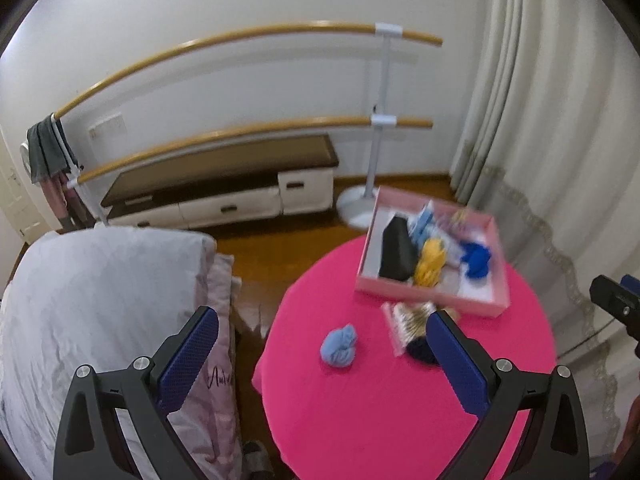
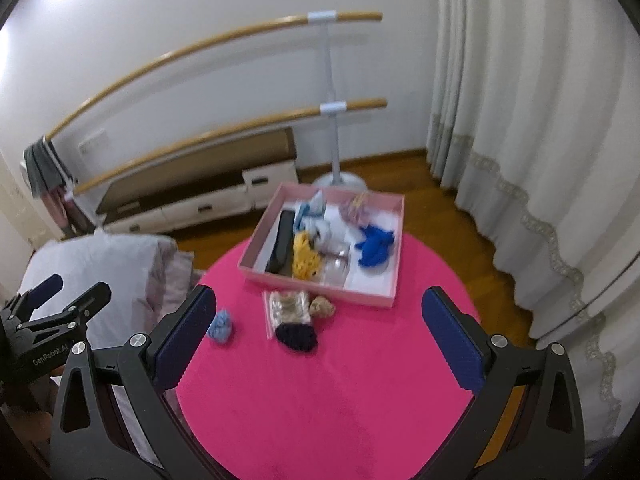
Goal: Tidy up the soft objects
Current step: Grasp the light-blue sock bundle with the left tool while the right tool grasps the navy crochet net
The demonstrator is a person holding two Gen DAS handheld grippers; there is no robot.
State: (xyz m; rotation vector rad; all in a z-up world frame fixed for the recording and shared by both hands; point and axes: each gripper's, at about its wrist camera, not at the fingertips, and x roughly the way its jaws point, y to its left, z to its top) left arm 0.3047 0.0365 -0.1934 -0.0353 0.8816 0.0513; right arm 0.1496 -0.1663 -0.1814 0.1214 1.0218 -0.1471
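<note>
Pink box is sitting at the desk's far side, part filled, while both grippers, left and right, are hovering wide open and empty; next probably means gripping the near pale-blue bundle and boxing it.

The round pink table carries a pink box, loose sock bundles and a clear packet.

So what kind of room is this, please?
Probably a bedroom at home: a bed with grey bedding, a low TV cabinet by the wall, long curtains, and a ballet barre.
</note>
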